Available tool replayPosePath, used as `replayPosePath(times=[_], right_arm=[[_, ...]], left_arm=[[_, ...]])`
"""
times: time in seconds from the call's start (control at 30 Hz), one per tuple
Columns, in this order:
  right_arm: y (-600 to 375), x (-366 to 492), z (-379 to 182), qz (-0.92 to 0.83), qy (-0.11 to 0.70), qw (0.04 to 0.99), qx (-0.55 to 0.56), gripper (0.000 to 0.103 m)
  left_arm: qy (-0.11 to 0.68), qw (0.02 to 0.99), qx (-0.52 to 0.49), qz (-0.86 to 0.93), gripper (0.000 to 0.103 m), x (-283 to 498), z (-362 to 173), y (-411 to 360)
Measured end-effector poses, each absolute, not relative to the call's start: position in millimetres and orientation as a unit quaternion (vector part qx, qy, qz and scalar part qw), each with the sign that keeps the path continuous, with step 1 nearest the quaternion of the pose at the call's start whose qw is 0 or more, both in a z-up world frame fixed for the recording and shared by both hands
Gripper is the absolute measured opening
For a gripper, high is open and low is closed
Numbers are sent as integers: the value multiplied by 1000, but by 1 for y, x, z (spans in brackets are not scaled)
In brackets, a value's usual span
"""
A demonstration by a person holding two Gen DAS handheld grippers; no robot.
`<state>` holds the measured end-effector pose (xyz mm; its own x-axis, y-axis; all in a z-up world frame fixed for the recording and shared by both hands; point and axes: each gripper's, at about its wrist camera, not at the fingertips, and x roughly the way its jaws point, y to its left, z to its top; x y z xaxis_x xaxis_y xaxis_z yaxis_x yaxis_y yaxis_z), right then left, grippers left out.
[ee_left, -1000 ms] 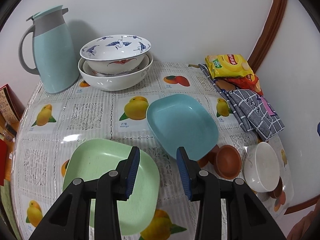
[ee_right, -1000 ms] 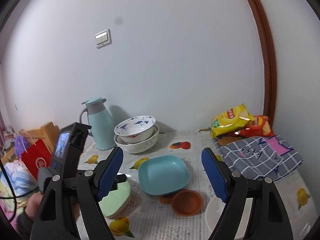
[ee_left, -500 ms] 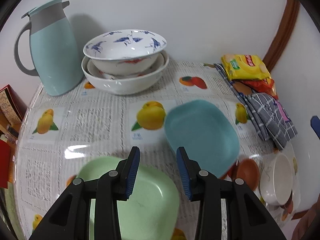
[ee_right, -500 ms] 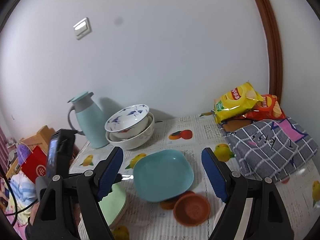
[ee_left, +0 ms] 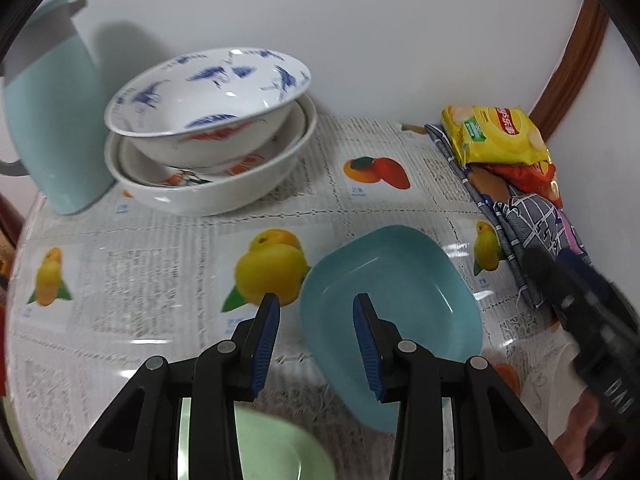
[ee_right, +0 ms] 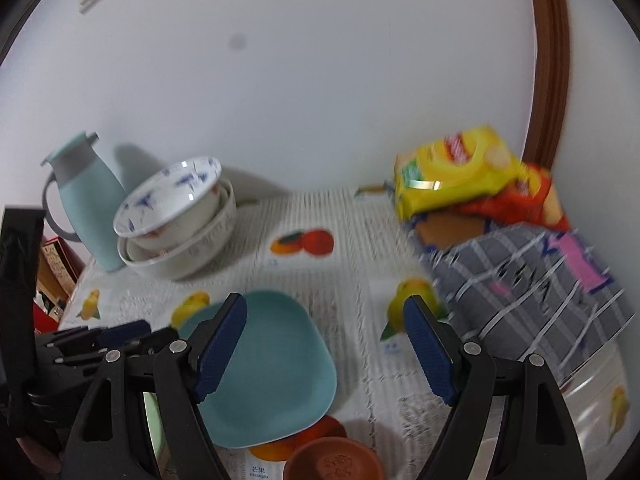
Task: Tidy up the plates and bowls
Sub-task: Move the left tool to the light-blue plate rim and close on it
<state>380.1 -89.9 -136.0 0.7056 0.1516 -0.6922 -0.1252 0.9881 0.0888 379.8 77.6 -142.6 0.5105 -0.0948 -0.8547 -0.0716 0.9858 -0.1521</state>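
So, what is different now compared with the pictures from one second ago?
Both grippers moved forward and down toward the blue plate. The left gripper left the green plate behind; the right gripper now shows in the left view. Nothing was grasped or released; both stay open, and the dishes did not move.

tablecloth [ee_right: 320,280]: small caption under a fruit picture at the lower edge reads "mango", with two chinese characters above it. yellow snack bag [ee_left: 494,136]: red brand logo, lettering too blurred to read. other captions illegible.
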Motion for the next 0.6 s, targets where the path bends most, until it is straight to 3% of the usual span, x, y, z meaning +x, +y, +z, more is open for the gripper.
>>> replayPosePath(times=[0.4,0.6], right_arm=[[-76,385,-182,55,436,898,-12,71],[-79,392,-199,42,466,884,-7,56]], left_arm=[[516,850,-103,-11,36,391,-165,88],[537,837,-106,-20,36,396,-178,87]])
